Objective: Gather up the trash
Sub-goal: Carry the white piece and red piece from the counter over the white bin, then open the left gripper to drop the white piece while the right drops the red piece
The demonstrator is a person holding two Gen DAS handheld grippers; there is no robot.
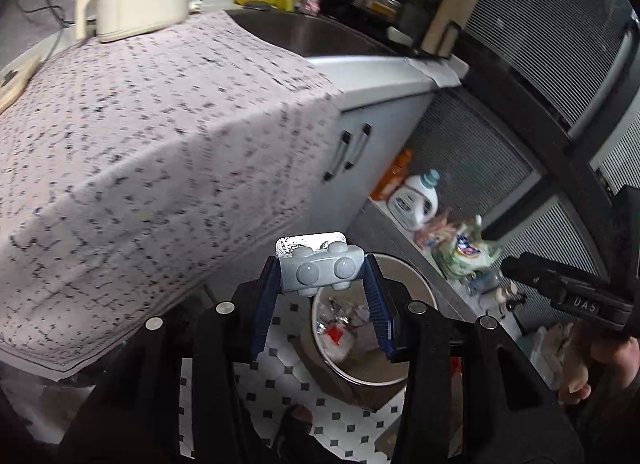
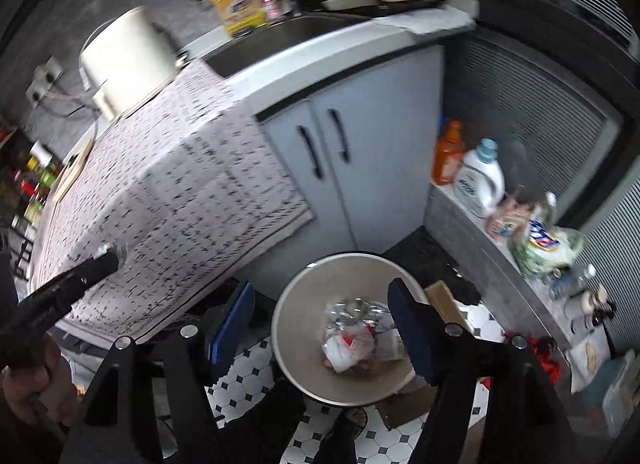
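Above the one round trash bin (image 1: 362,344) on the black-and-white tiled floor (image 1: 280,376), both grippers point steeply down. Left gripper (image 1: 322,276) has its two blue pads partly closed on a single grey toy brick (image 1: 320,274) with rounded studs; a foil blister pack (image 1: 304,242) lies pressed against the brick's far side, and both hang over the bin's near rim. Right gripper (image 2: 320,320) has its two blue fingers (image 2: 404,316) spread wide with nothing between them, the bin (image 2: 304,316) open beneath the gap. Inside the bin lies a heap of crumpled foil and white-and-red wrappers (image 2: 346,336); the pieces are too tangled to count.

Beside the bin stands a white cabinet (image 2: 360,135) with two doors and two black handles, a patterned cloth (image 2: 160,191) draped over the counter next to it, and one cream pot (image 2: 128,59) on the cloth. One yellow jug (image 2: 238,3) sits behind the sink. On the ledge to the right of the bin are one orange bottle (image 2: 448,151), one white detergent bottle (image 2: 480,179) and a bundle of bags (image 2: 544,244).

Only the left wrist view shows the brick and blister pack. Only the right wrist view shows both cabinet doors fully, and a shelf of small jars (image 2: 32,183) beyond the cloth. Each view catches the other gripper's black body and a hand (image 2: 28,380) at its edge.
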